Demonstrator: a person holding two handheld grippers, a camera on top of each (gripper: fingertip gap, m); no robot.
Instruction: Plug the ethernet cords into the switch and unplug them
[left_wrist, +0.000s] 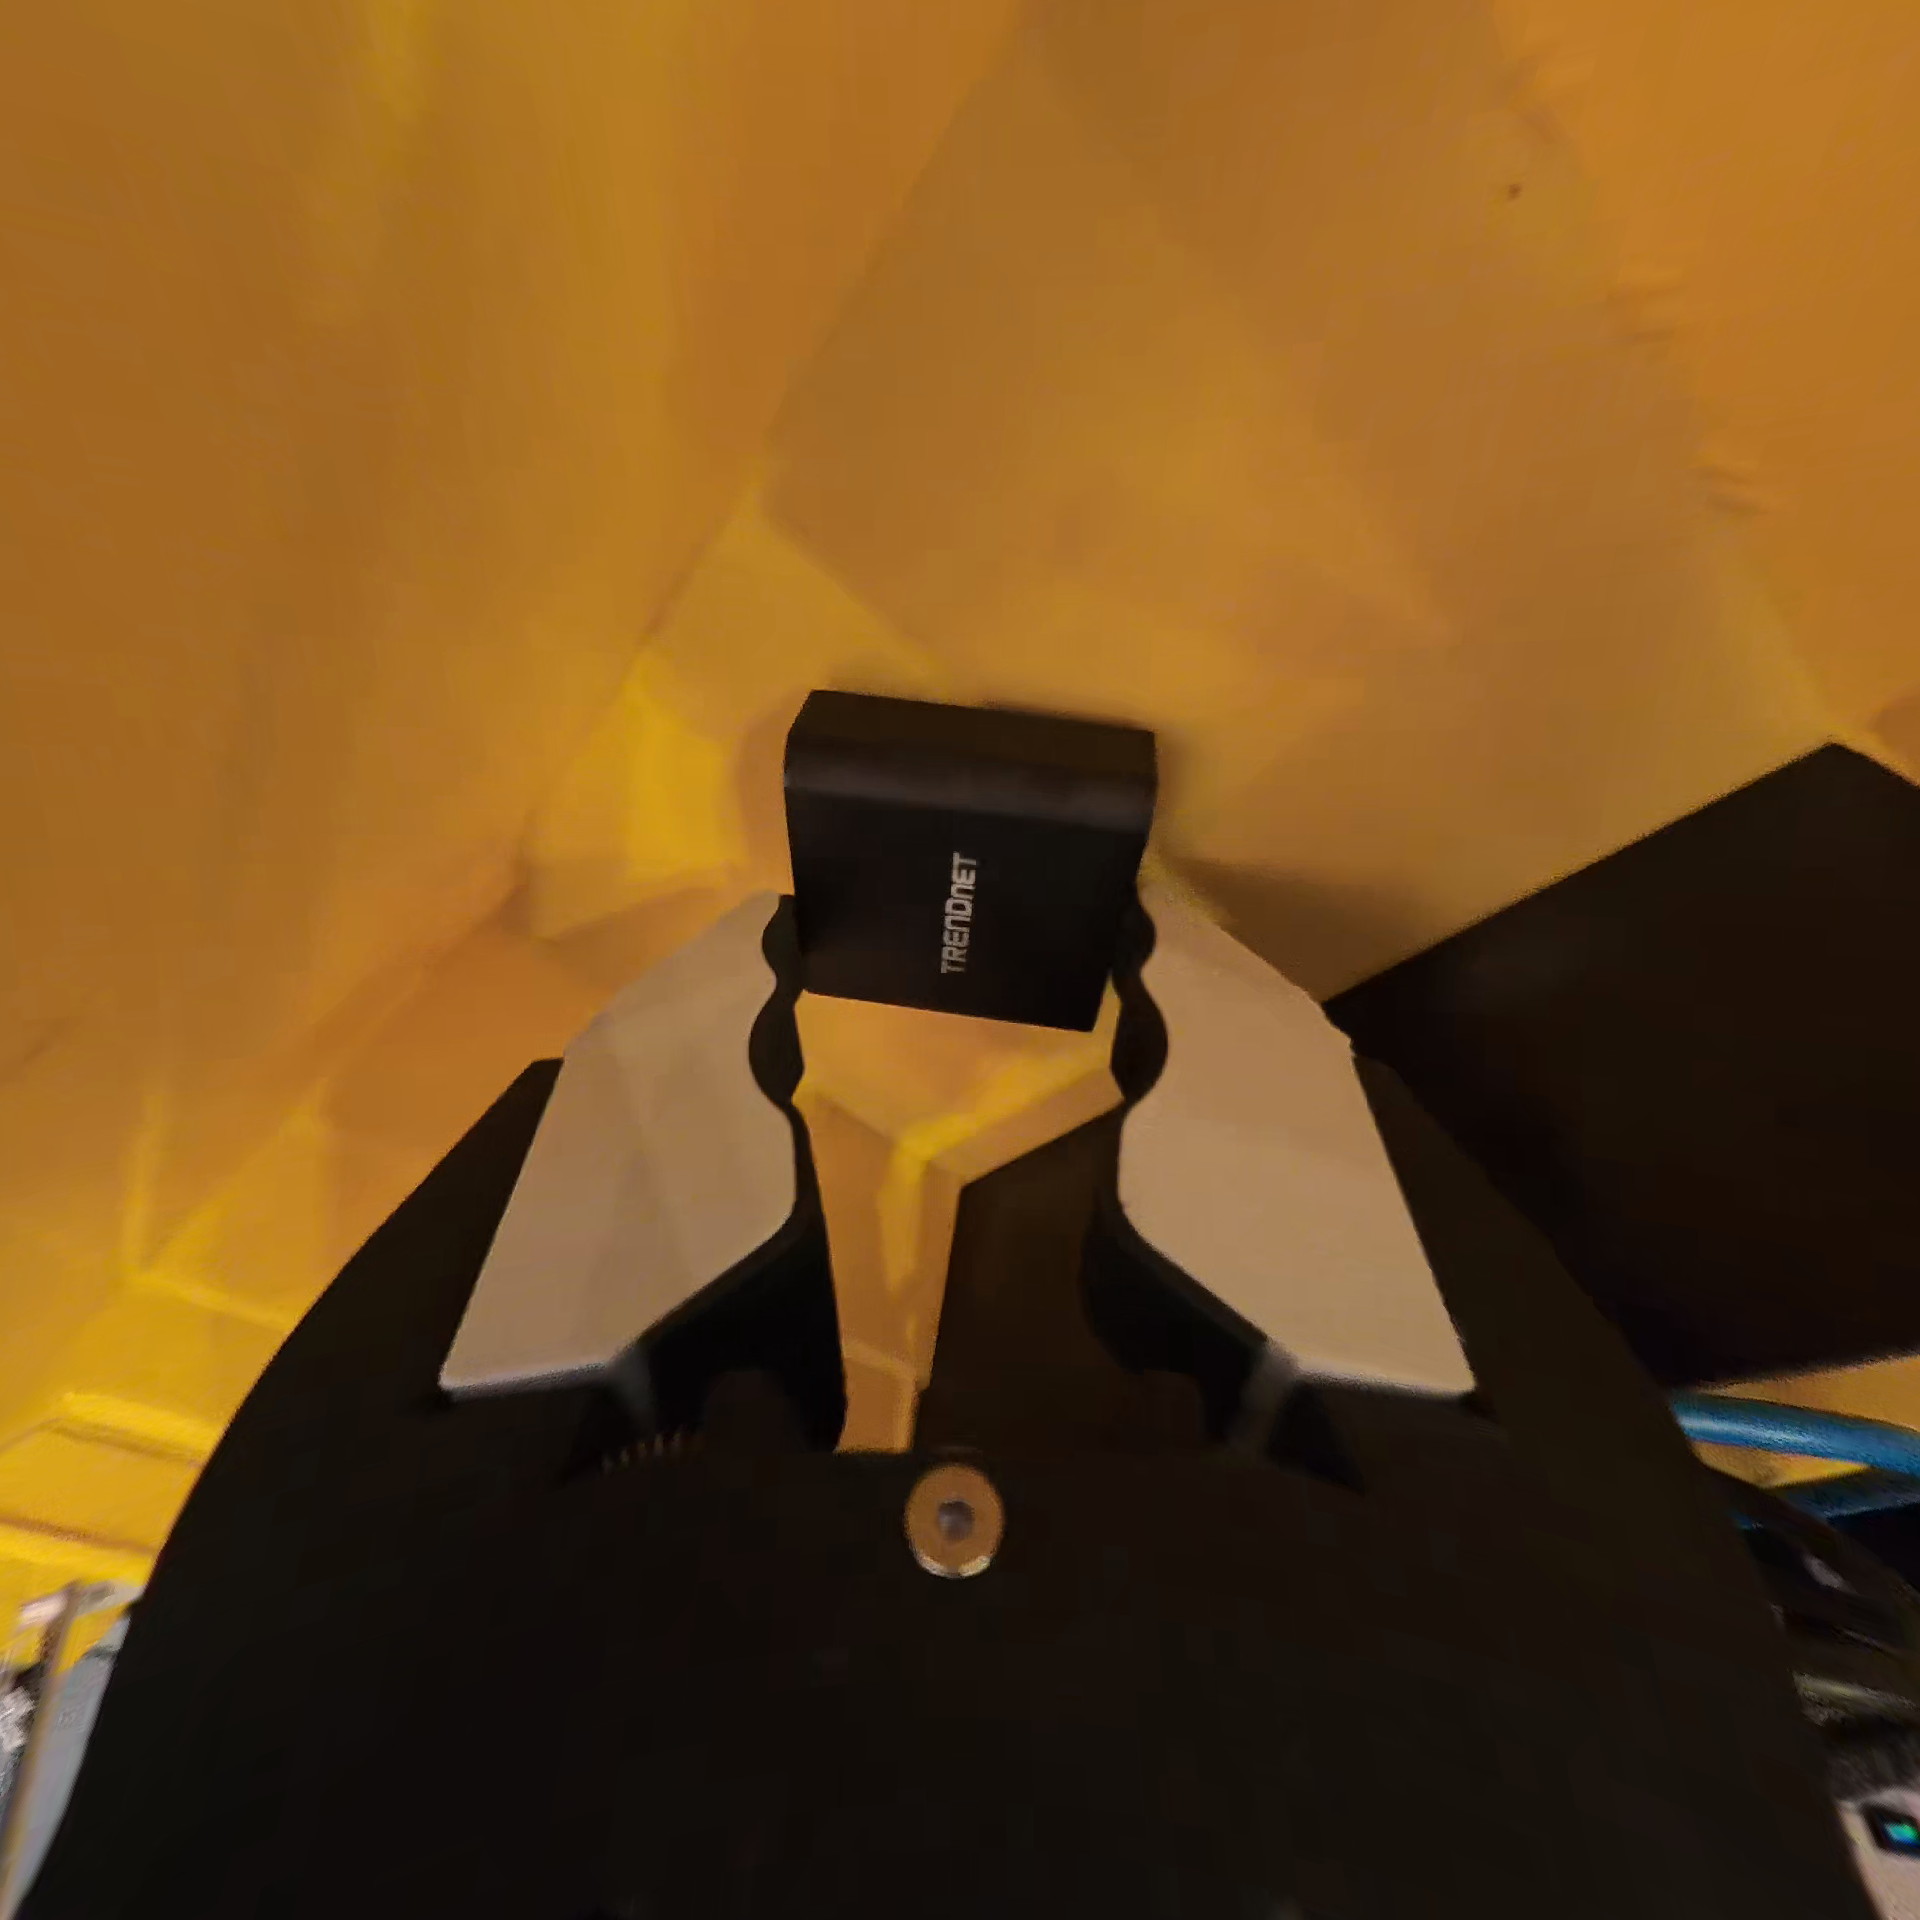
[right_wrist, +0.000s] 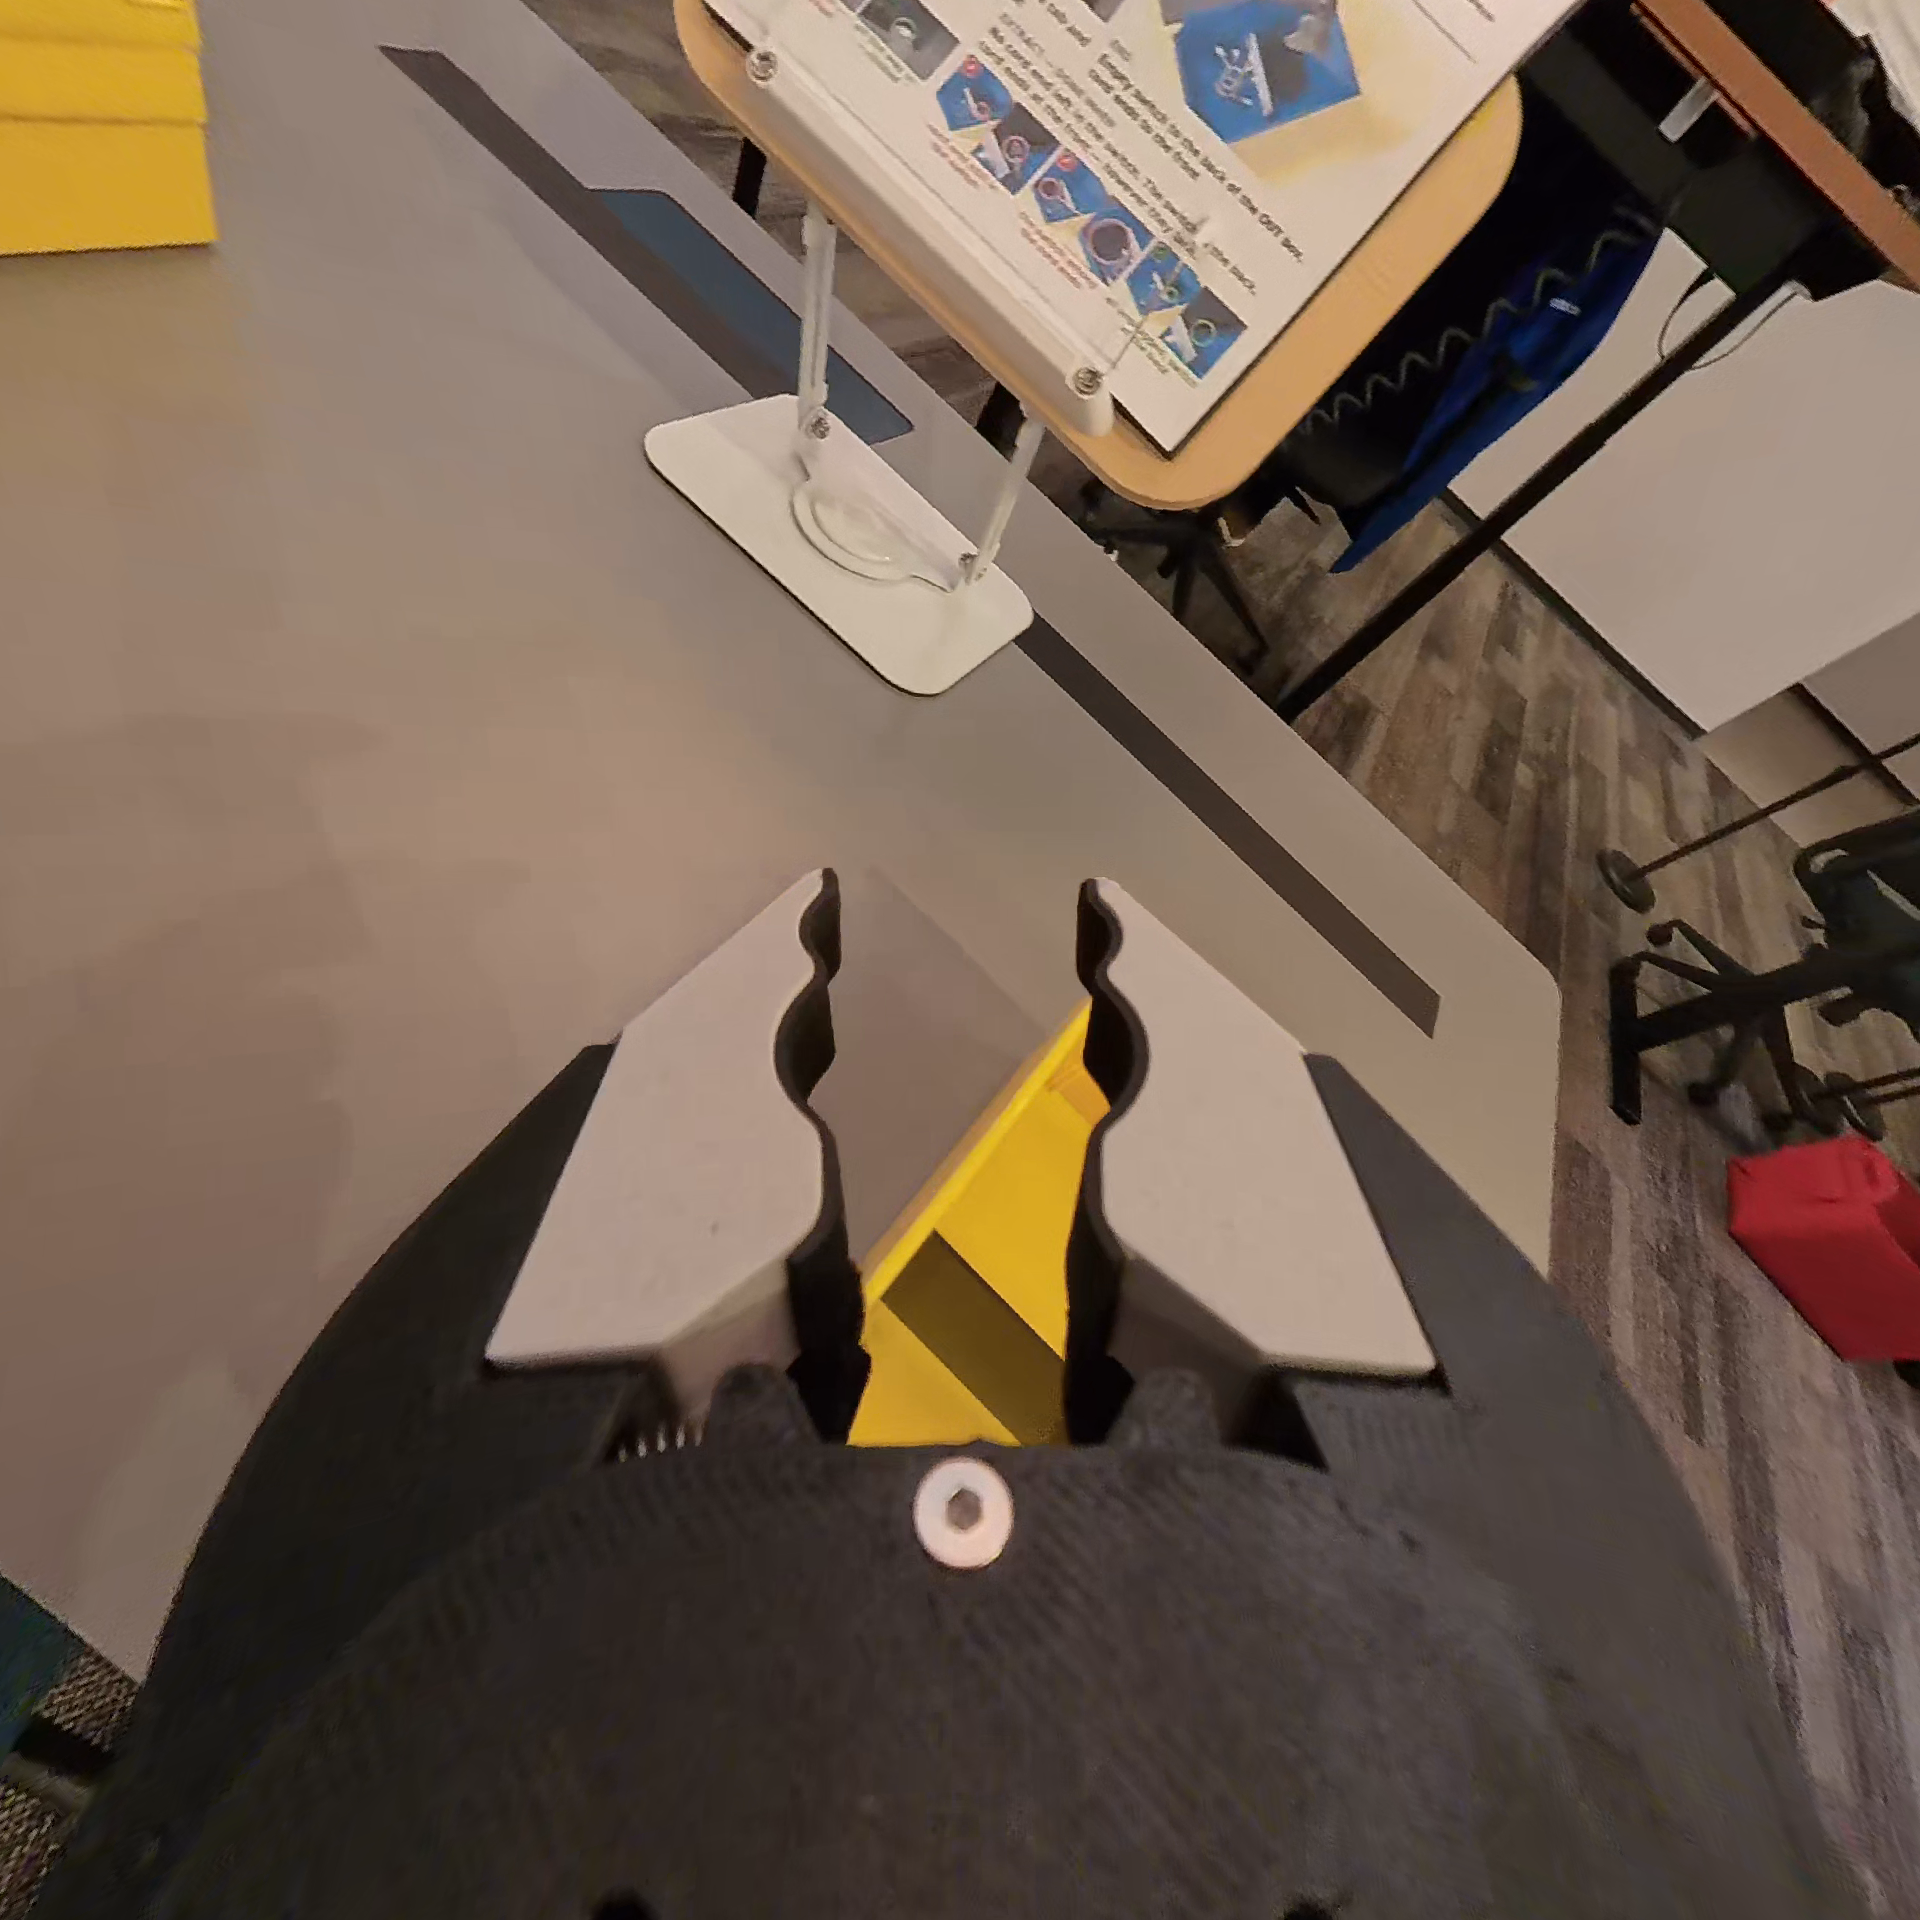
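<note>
One small black switch sits between the fingertips of our left gripper, which is closed on its two sides, above a yellow surface. A blue ethernet cord shows at the lower right edge. Our right gripper is open and holds nothing, over the grey table near a white document stand. We judge the grip shallow: a push from a plug could turn or drop the switch.

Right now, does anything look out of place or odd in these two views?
Yes: the black switch is pinched in the left gripper jaws by one end only, sticking out over the yellow surface. The right gripper is open, holding nothing.
</note>
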